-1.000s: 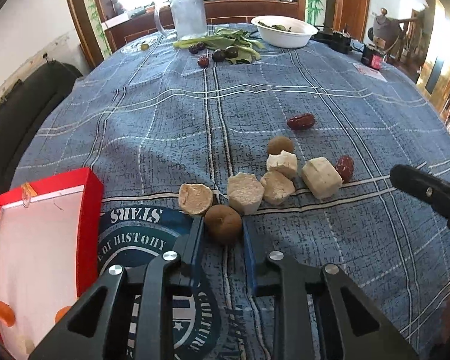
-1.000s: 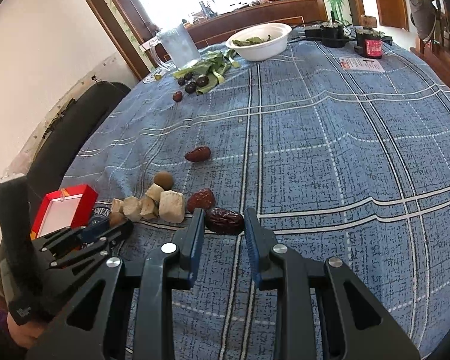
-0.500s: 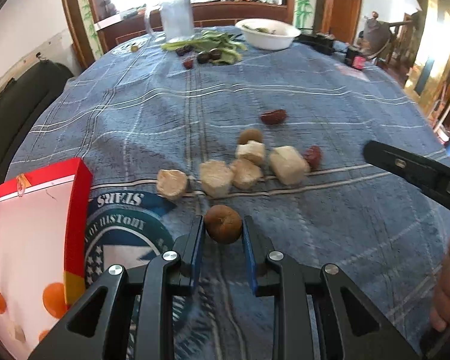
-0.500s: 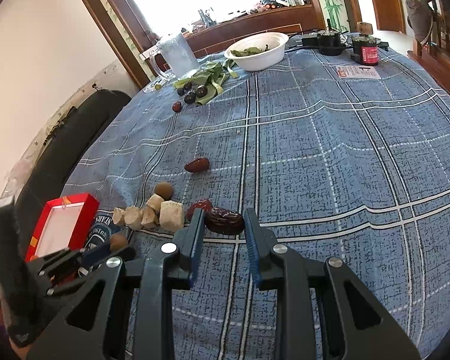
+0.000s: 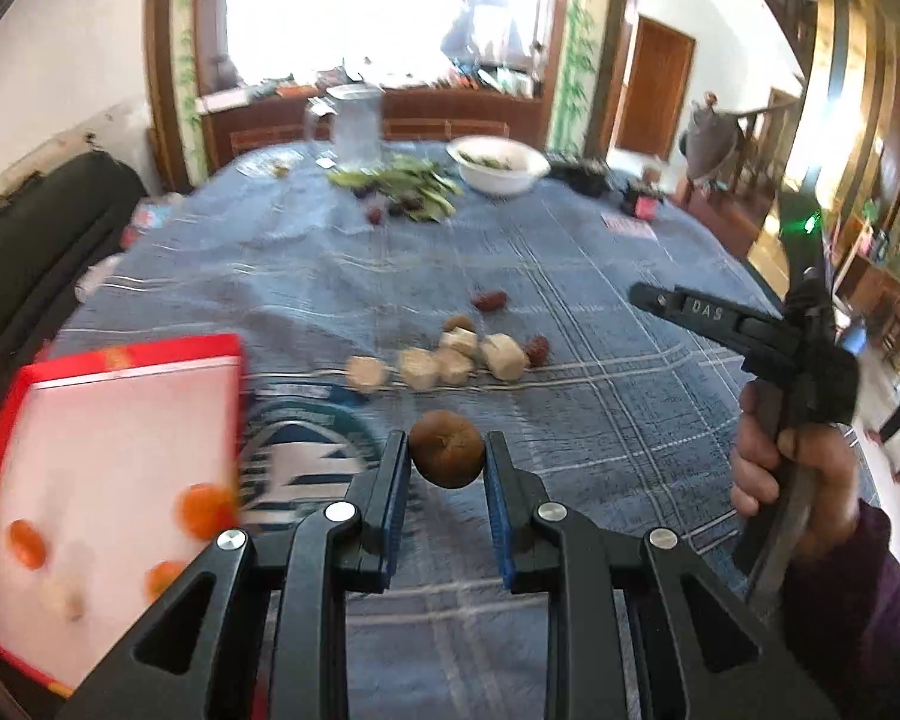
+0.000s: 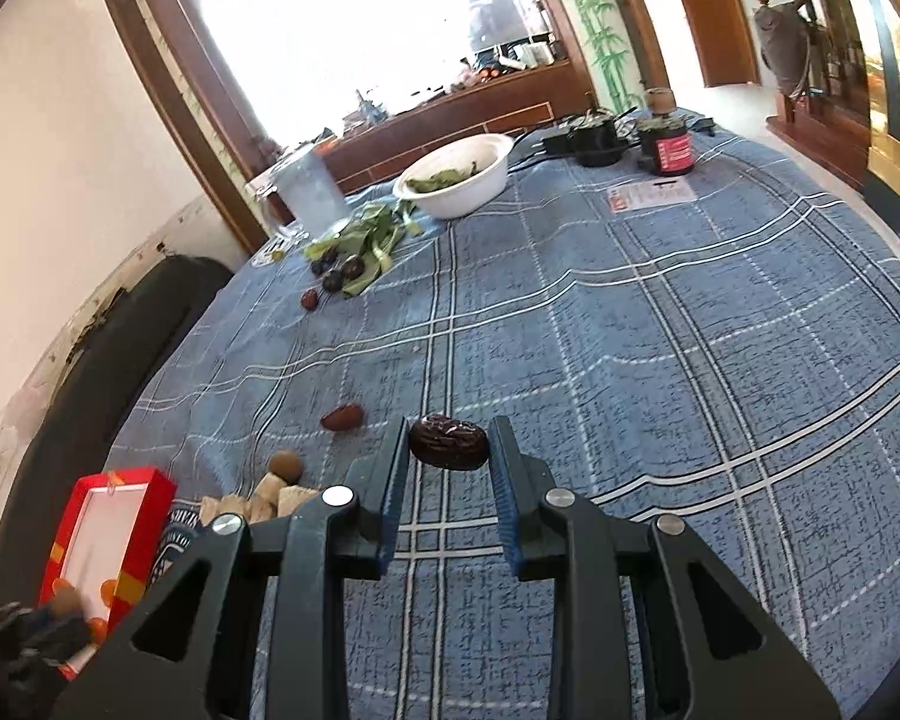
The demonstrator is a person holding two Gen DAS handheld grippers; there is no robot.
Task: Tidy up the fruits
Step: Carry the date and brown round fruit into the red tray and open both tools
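My left gripper (image 5: pixel 447 459) is shut on a round brown fruit (image 5: pixel 447 456), held above the blue checked cloth just right of the red box (image 5: pixel 114 360). The box holds small orange fruits (image 5: pixel 201 507). My right gripper (image 6: pixel 450 450) is shut on a dark wrinkled date (image 6: pixel 450 450), lifted off the table. In the left wrist view the right gripper (image 5: pixel 714 315) shows at the right in a hand. Pale cut chunks (image 5: pixel 438 363), another brown fruit (image 5: pixel 459 324) and red dates (image 5: pixel 489 300) lie on the cloth beyond.
At the far side stand a white bowl (image 5: pixel 498 162) of greens, a glass pitcher (image 5: pixel 357 126), leafy stems with dark fruits (image 5: pixel 402 192), and a red-labelled jar (image 6: pixel 666 147). A black sofa (image 5: pixel 36 252) borders the table's left edge.
Both grippers rose off the table with their fruit. The left one, holding the brown fruit, drew back from the chunks; the red box shifted closer in its view.
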